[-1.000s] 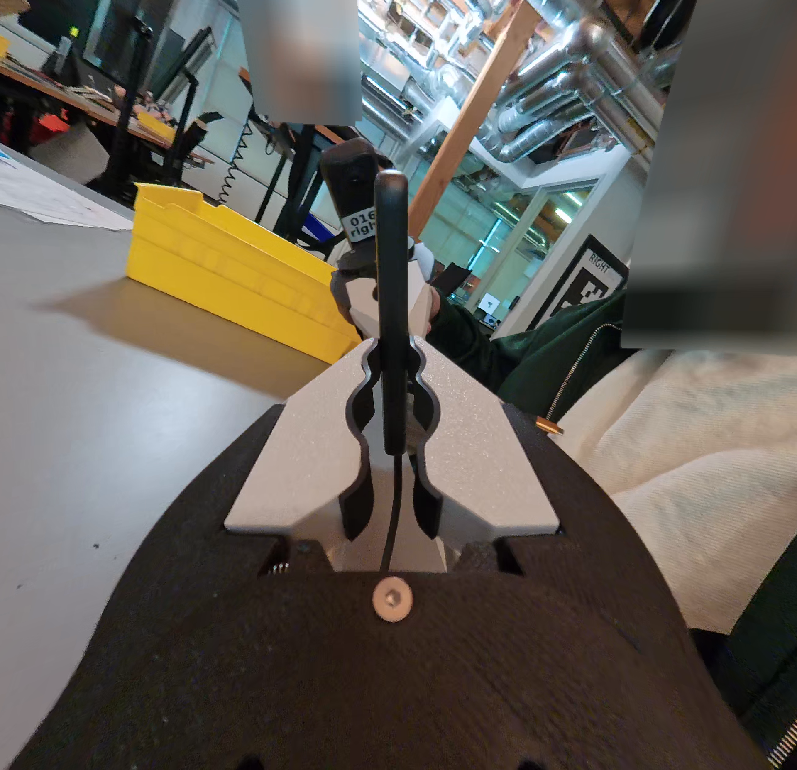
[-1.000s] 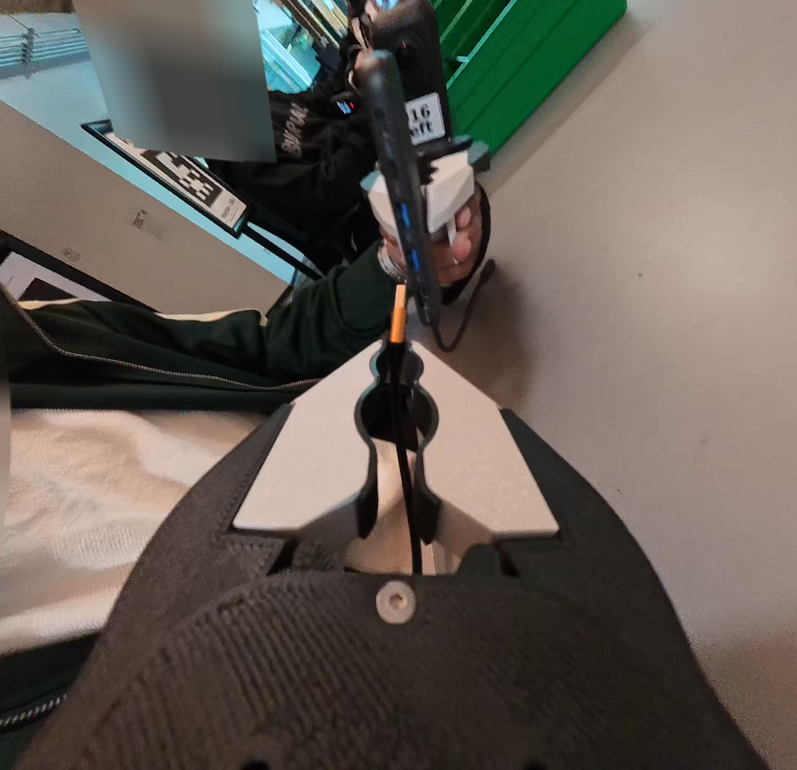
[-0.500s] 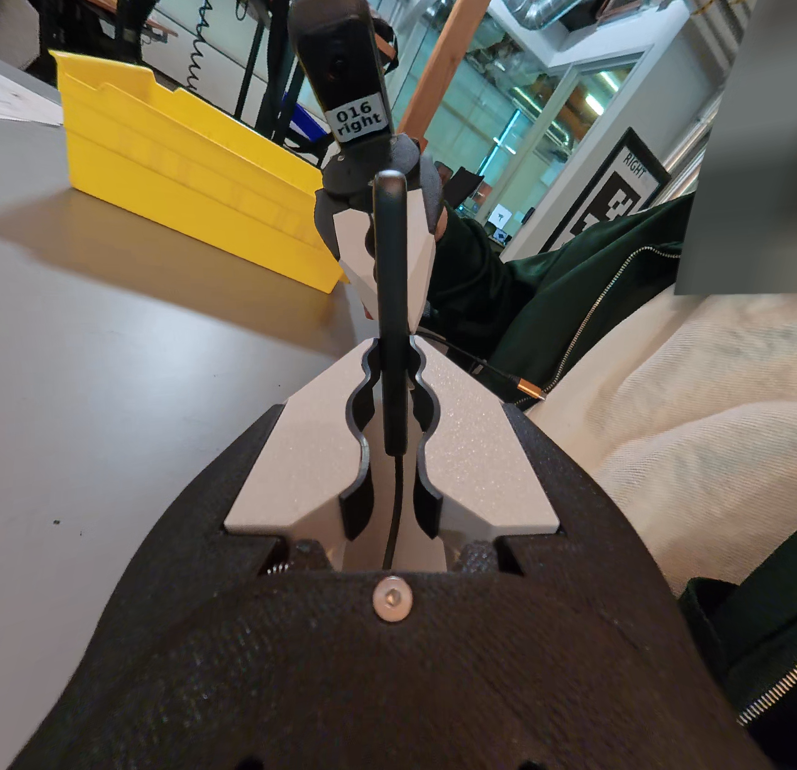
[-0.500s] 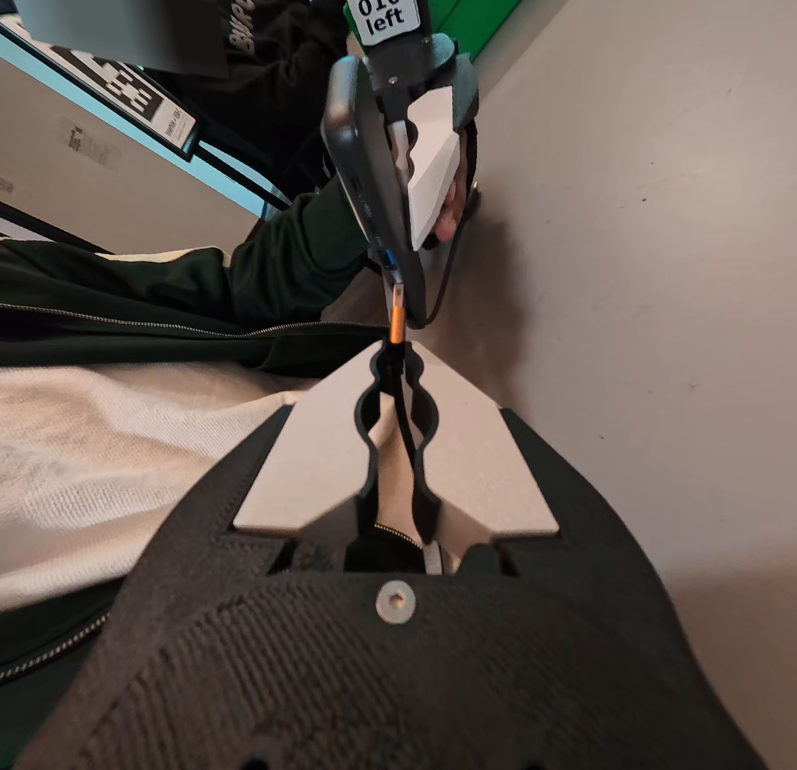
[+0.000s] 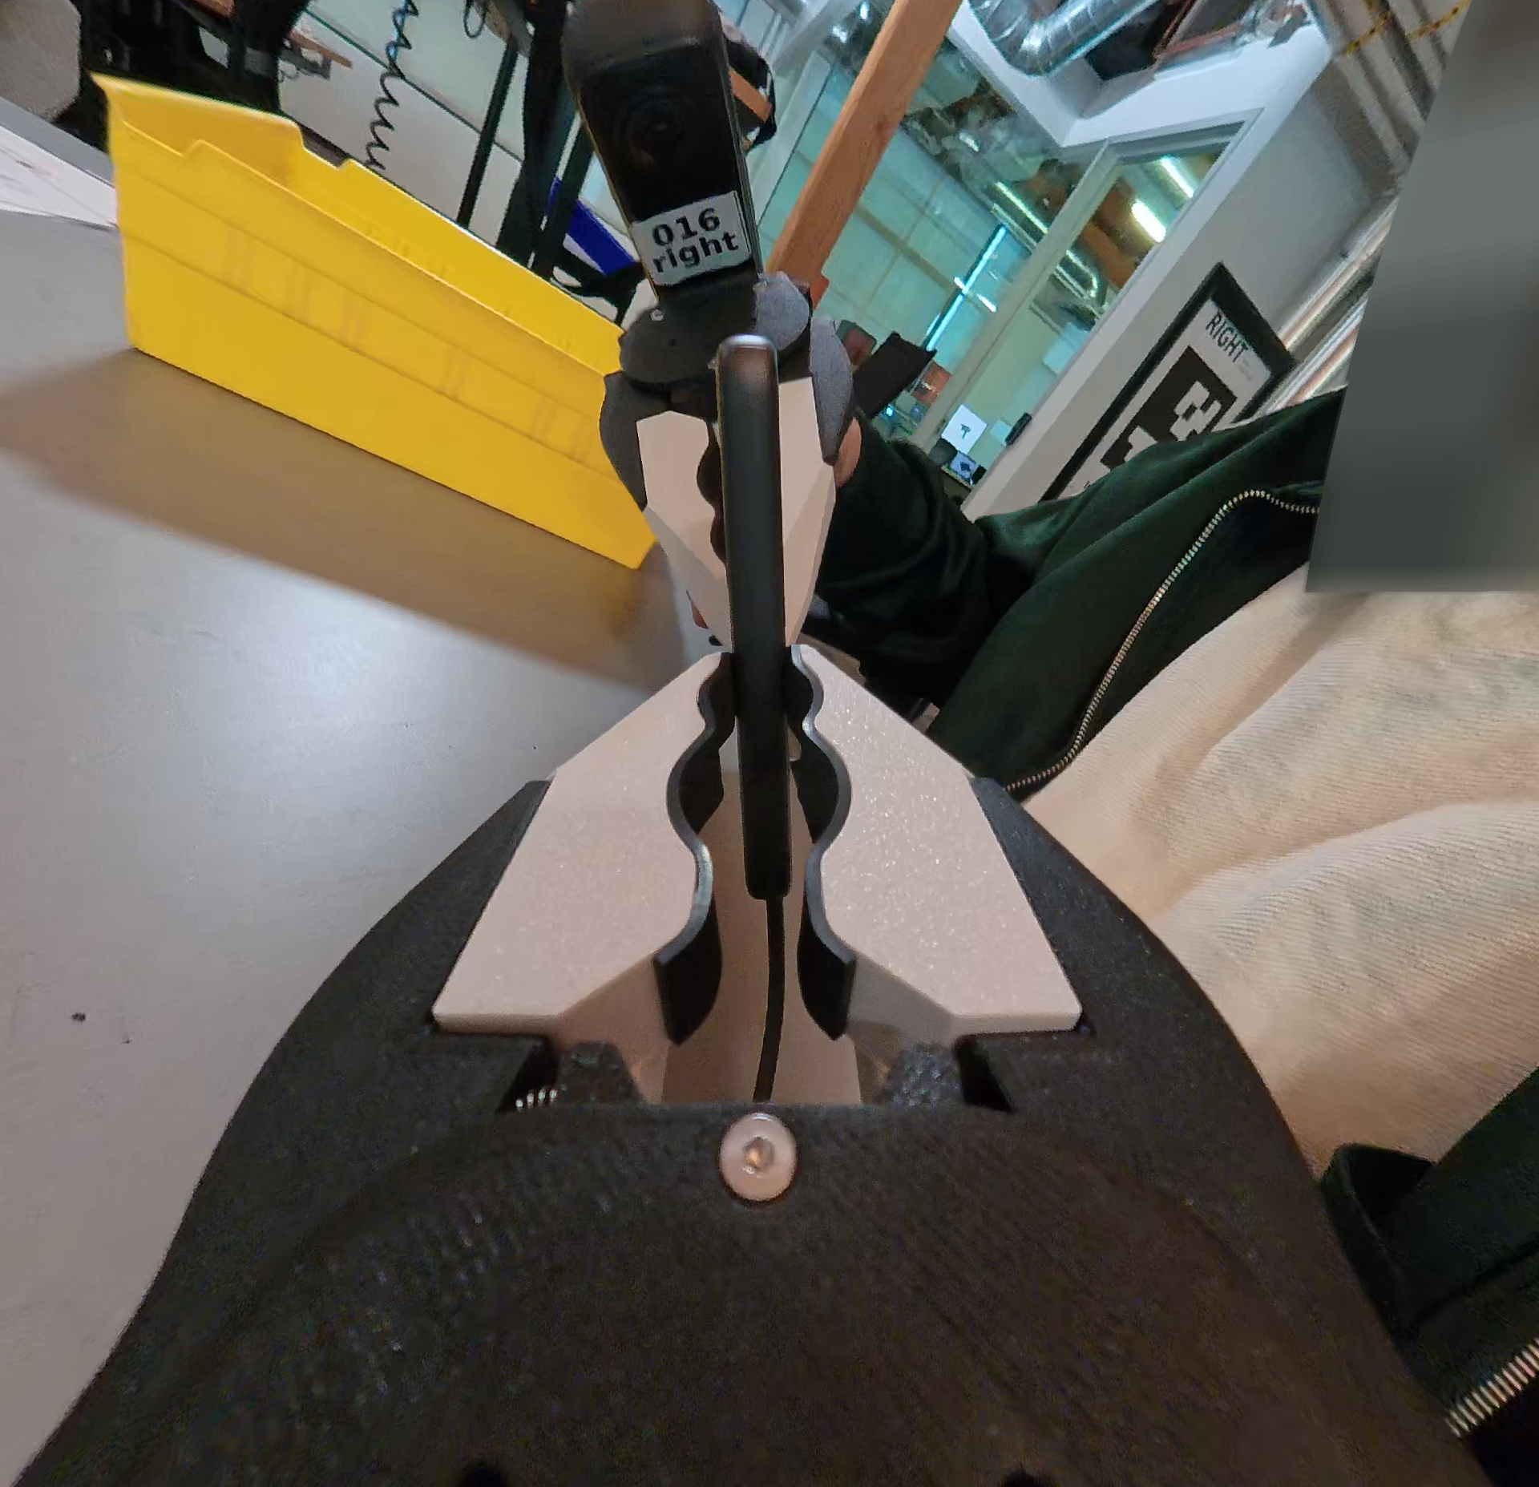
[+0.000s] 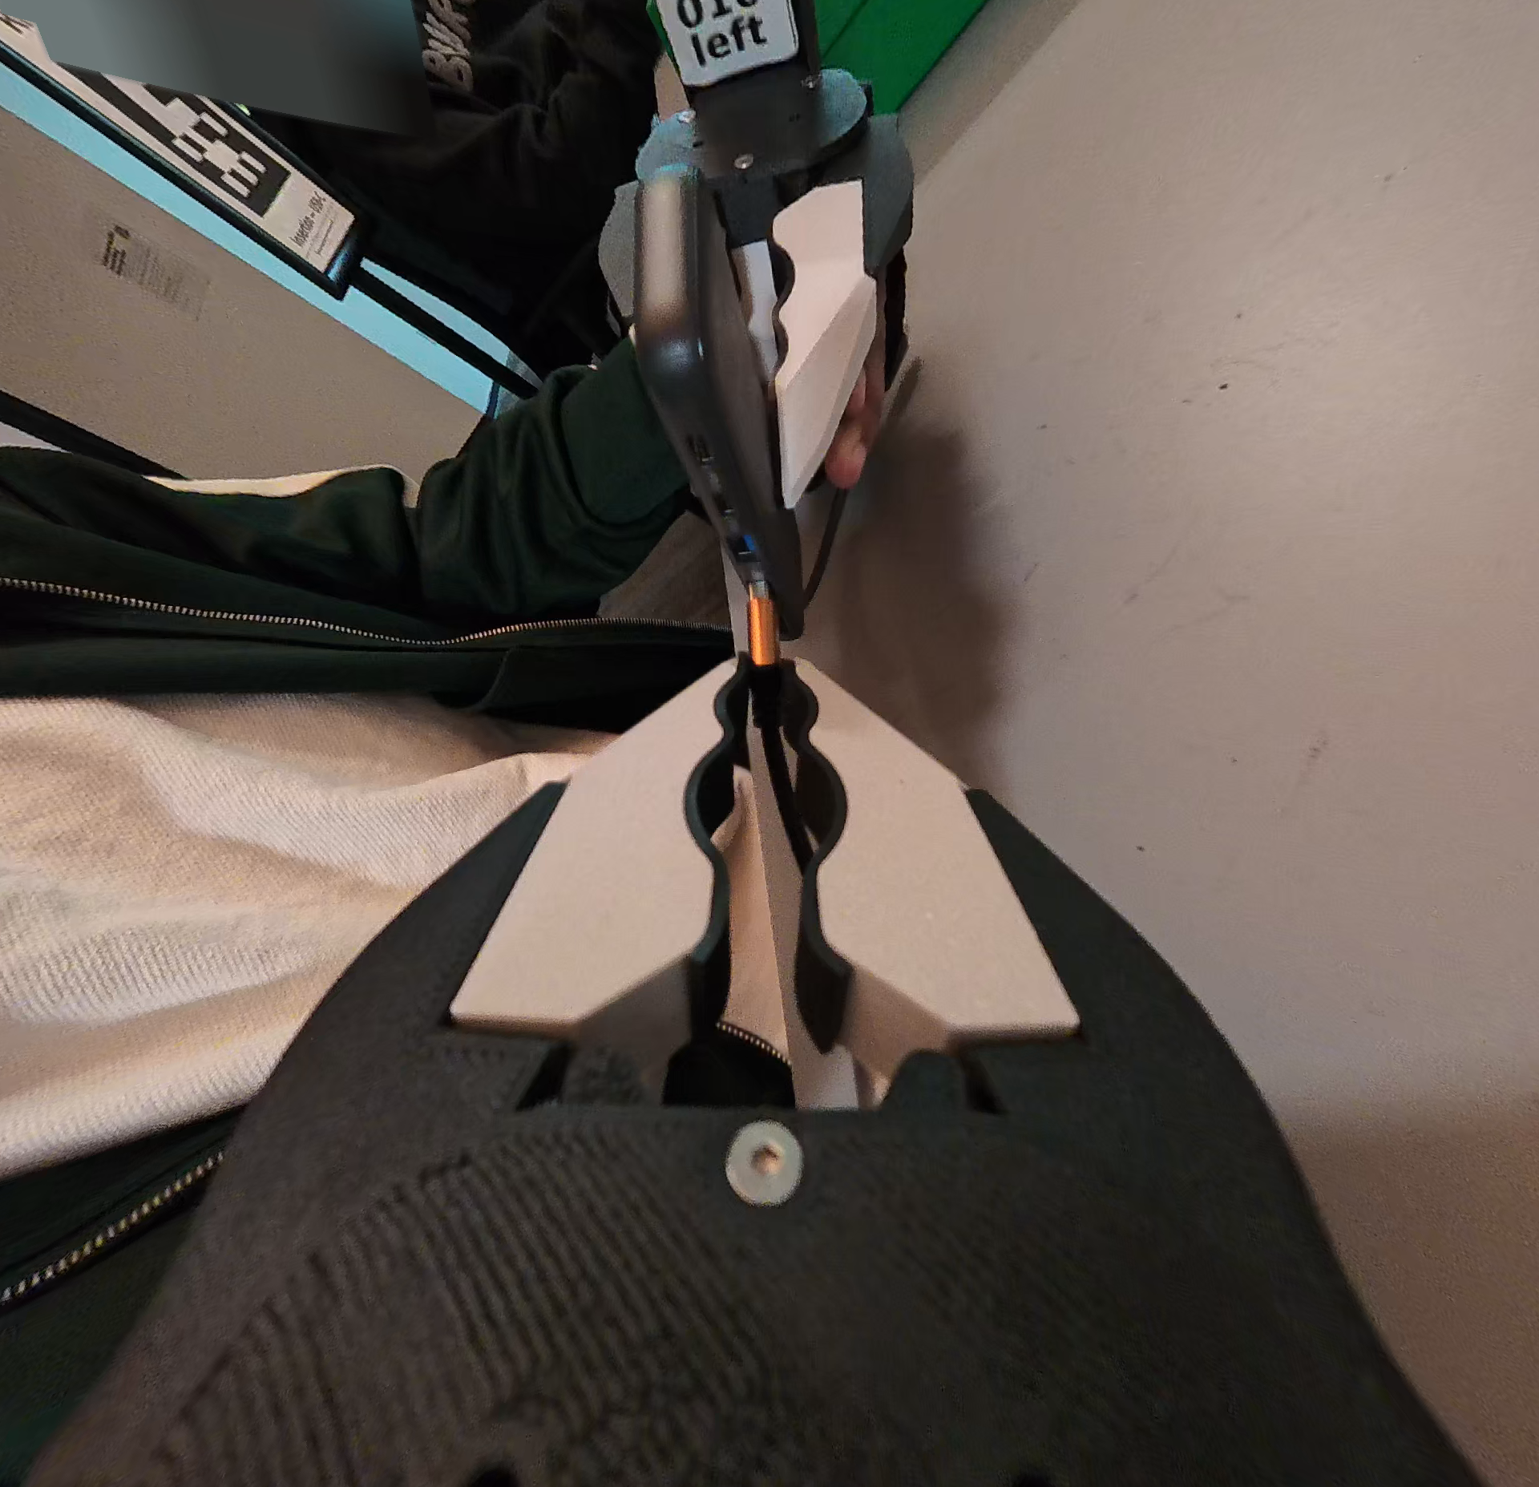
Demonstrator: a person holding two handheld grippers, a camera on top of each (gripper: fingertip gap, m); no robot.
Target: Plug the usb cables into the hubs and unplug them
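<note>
The right tongs have brought the orange plug up to the hub.

The hub is matt dark plastic; the cable plug has a glossy orange metal sleeve. The yellow bin is smooth plastic, the worktop matt grey. The hand-held gripper fingers look grainy, pale plastic.

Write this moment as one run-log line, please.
left gripper: shut on hub | right gripper: shut on cable plug | plug at port
</note>
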